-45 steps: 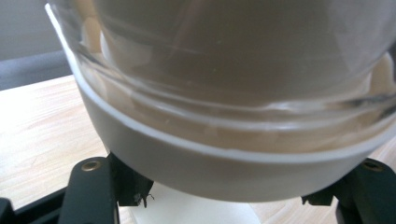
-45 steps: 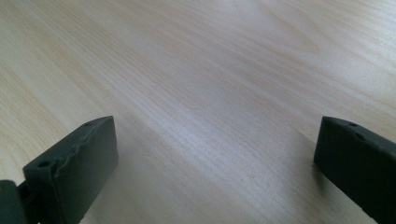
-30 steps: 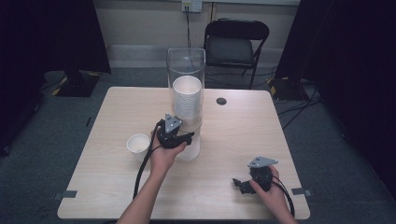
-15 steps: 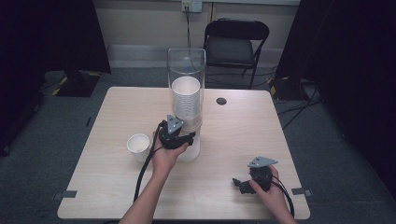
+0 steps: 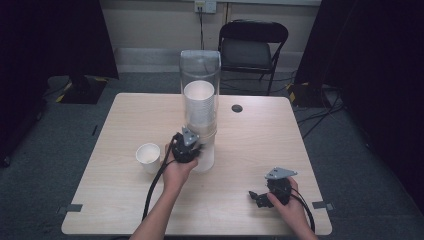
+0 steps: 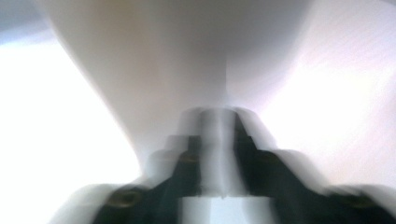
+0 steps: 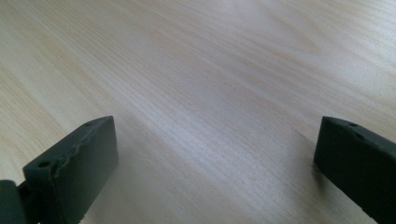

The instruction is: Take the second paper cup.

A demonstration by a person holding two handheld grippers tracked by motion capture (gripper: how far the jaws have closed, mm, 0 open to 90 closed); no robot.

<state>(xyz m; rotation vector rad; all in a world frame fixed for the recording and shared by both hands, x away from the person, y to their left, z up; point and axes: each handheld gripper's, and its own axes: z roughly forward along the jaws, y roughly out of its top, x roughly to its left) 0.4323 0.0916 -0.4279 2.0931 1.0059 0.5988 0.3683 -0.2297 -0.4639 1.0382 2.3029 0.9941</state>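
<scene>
My left gripper [image 5: 192, 150], frame centre, pinches the bottom paper cup [image 6: 196, 70] at the clear dispenser [image 5: 200, 70]. Right gripper [image 5: 260, 196], lower right, jaws wide over table [image 7: 210, 70].

- Left tool [image 5: 192, 148] — black body topped by a grey three-cornered plate; a black cable trails from it back along the forearm.
- Its own view is motion-blurred: two black jaws, with a brass-coloured screw head [image 6: 122, 198] low on one side.
- Right tool [image 5: 260, 198] — black, same grey plate, black cable looping behind.
- Its jaws are thick matte-black blocks with small round holes near the tips.
- Both forearms are bare; no sleeves visible.
</scene>
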